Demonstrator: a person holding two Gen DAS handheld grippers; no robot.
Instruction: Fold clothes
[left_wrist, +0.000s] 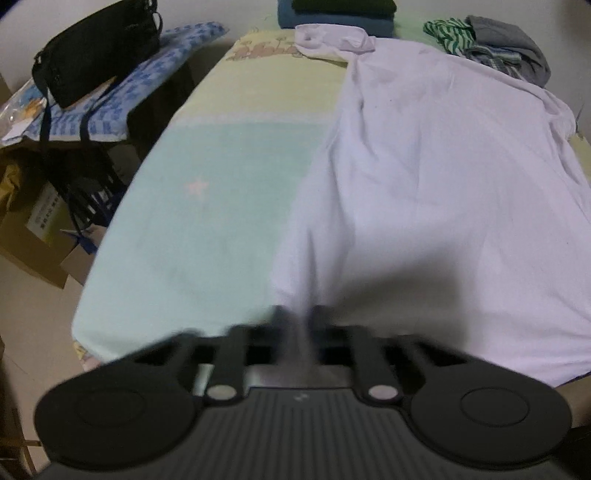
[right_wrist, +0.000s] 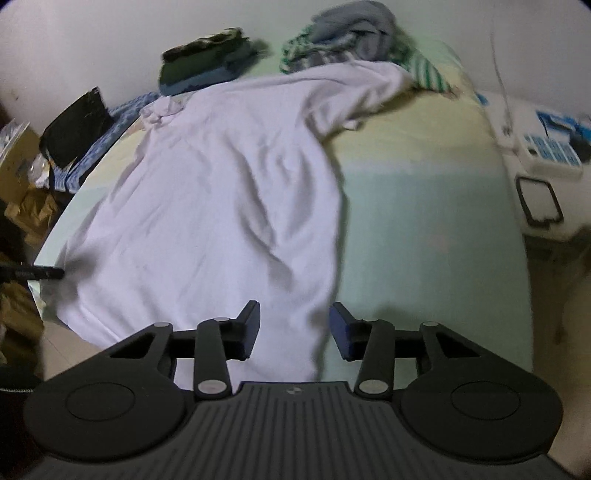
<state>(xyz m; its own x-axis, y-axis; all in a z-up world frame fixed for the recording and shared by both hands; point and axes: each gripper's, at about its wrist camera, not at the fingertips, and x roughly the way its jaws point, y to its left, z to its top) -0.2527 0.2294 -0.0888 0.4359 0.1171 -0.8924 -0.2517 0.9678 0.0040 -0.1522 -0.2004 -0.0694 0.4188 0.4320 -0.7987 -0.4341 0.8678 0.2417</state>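
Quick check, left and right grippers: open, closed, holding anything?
Left gripper: closed on the near hem of the white shirt.
Right gripper: open, fingers apart over the shirt's hem, gripping nothing.

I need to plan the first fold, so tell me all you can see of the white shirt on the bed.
The white shirt is a pale, soft, short-sleeved garment, spread lengthwise on the green-and-yellow sheet, hem nearest the cameras. It is wrinkled, not yet folded. One sleeve reaches the unfolded clothes pile; the other lies crumpled by the folded stack. The left gripper is shut on its hem corner; the right gripper is open, hem between the fingers.
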